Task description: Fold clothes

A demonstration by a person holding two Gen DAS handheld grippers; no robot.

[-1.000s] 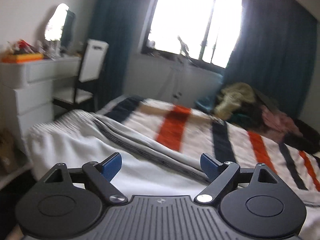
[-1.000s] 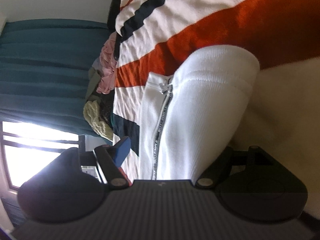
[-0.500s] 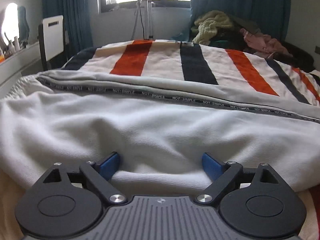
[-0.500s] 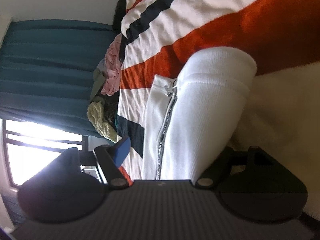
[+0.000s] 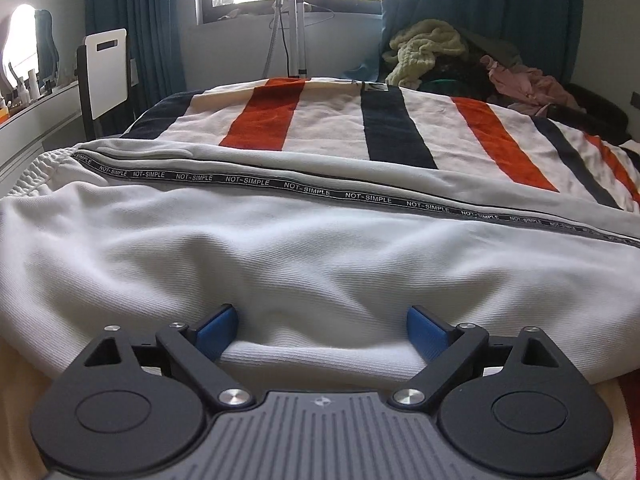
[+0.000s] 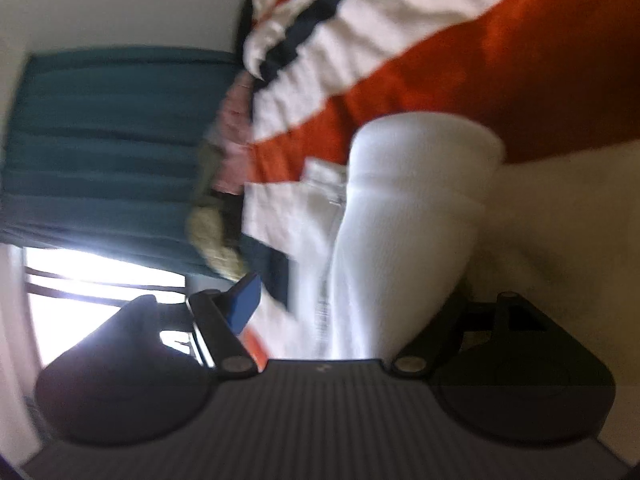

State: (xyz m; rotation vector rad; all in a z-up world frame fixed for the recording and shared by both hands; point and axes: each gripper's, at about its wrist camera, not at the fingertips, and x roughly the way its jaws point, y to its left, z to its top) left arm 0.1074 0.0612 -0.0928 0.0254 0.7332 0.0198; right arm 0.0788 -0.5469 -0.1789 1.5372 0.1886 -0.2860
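White trousers (image 5: 280,264) with a black "NOT-SIMPLE" side tape lie across the striped bedspread (image 5: 332,128). In the left wrist view my left gripper (image 5: 322,332) is open and low at the garment's near edge. Its blue pads (image 5: 218,328) stand on either side of a raised fold of white cloth. The right wrist view is rolled sideways and blurred. There the white trouser leg (image 6: 404,240) runs between the wide-apart fingers of my right gripper (image 6: 352,304), which is open. Its left blue pad (image 6: 244,300) shows, while the cloth hides the other.
A heap of clothes (image 5: 460,56) sits at the far right end of the bed against teal curtains (image 5: 480,8). A stand (image 5: 294,28) is below the window. A chair (image 5: 106,72) and a white dresser (image 5: 28,120) are on the left.
My left gripper came down from above the bed to the trousers' near edge and now straddles a fold. The right wrist view has swung and blurred, with the trouser leg shifted right.
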